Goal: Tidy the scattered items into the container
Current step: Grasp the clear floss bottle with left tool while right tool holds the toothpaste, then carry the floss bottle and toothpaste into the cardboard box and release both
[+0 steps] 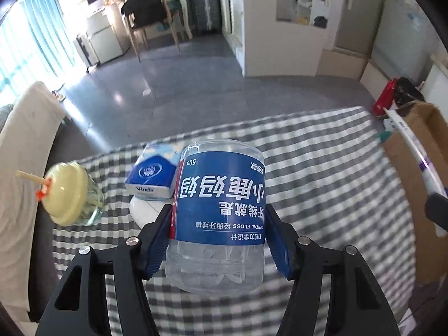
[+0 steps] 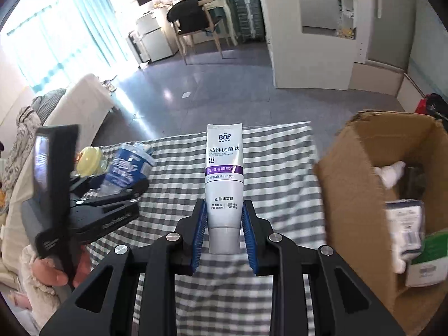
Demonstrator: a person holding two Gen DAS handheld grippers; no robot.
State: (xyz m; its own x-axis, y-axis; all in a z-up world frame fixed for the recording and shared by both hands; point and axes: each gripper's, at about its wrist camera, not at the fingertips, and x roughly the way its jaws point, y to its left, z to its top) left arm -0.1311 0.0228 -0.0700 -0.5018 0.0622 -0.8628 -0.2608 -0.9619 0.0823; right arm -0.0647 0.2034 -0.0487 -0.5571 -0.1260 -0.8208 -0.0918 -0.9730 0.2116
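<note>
My left gripper [image 1: 219, 221] is shut on a clear dental floss jar [image 1: 218, 212] with a blue label, held above the checked tablecloth [image 1: 322, 182]. My right gripper [image 2: 224, 218] is shut on a white and purple toothpaste tube [image 2: 224, 179], held upright over the cloth. The cardboard box [image 2: 352, 196] stands open at the right of the table and holds several packets. In the right wrist view the left gripper [image 2: 112, 196] with the jar [image 2: 128, 168] is at the left. In the left wrist view the toothpaste tube [image 1: 414, 145] shows at the right, in front of the box [image 1: 431, 128].
A blue Vinda tissue pack [image 1: 152, 176] lies on a white dish [image 1: 145, 210]. A glass cup with a yellow lid and straw [image 1: 67, 193] stands at the table's left edge. A sofa [image 2: 81, 103] is at the left, and open floor lies beyond the table.
</note>
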